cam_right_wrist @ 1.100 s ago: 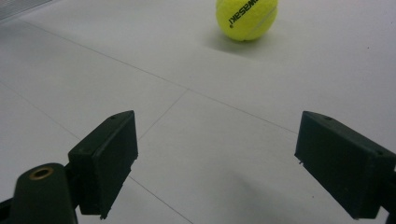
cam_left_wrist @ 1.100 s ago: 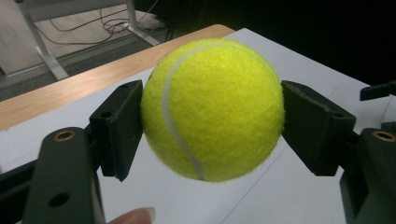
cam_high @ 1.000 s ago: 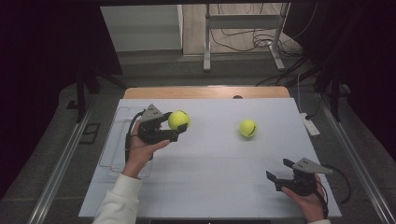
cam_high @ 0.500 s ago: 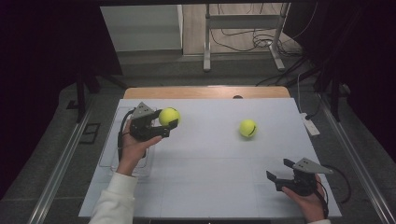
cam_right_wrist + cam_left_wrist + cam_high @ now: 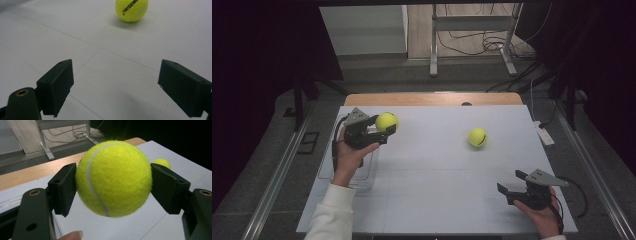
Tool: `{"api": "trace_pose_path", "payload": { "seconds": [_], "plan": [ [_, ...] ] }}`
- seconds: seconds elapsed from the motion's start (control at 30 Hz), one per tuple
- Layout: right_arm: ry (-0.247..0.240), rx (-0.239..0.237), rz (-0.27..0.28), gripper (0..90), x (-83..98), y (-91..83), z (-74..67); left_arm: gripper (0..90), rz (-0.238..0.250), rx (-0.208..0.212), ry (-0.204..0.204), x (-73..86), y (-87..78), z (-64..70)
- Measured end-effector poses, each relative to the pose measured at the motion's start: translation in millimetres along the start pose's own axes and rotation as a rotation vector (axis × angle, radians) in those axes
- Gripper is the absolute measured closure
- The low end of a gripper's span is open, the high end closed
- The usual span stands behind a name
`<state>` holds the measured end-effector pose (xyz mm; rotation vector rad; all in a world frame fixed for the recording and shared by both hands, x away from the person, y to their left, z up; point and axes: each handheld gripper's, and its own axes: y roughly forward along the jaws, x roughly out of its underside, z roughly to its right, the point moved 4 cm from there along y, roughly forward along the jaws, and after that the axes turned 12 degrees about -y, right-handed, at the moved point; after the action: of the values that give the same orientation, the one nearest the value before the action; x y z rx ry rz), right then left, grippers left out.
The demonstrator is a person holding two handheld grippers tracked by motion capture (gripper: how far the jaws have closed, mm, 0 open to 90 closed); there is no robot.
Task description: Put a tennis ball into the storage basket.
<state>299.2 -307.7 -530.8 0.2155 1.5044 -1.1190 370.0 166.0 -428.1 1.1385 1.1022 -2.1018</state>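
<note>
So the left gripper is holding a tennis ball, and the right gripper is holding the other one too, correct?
Not quite. The left gripper does hold a tennis ball, but the right gripper holds nothing: the right gripper view shows its fingers apart, with the second ball lying on the table ahead.

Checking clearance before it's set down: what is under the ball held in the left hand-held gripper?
Under the held ball: bare white table, a fingertip. Its underside is hidden.
</note>
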Motion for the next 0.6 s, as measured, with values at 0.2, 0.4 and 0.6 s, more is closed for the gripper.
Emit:
{"api": "trace_pose_path", "payload": {
  "seconds": [0.2,0.4,0.6],
  "plan": [
    [-0.002,0.002,0.000,13.1,-0.2,-0.1,-0.2,26.7,0.012,-0.011,-0.019,-1.3,-3.9,-7.1],
    [-0.001,0.003,-0.002,13.1,0.1,0.0,0.2,26.6,0.022,-0.027,-0.028,-2.8,-7.8,-13.1],
    [0.000,0.000,0.000,13.1,-0.1,0.0,0.1,26.6,0.031,-0.061,-0.039,-4.4,-12.4,-23.6]
  ]
}}
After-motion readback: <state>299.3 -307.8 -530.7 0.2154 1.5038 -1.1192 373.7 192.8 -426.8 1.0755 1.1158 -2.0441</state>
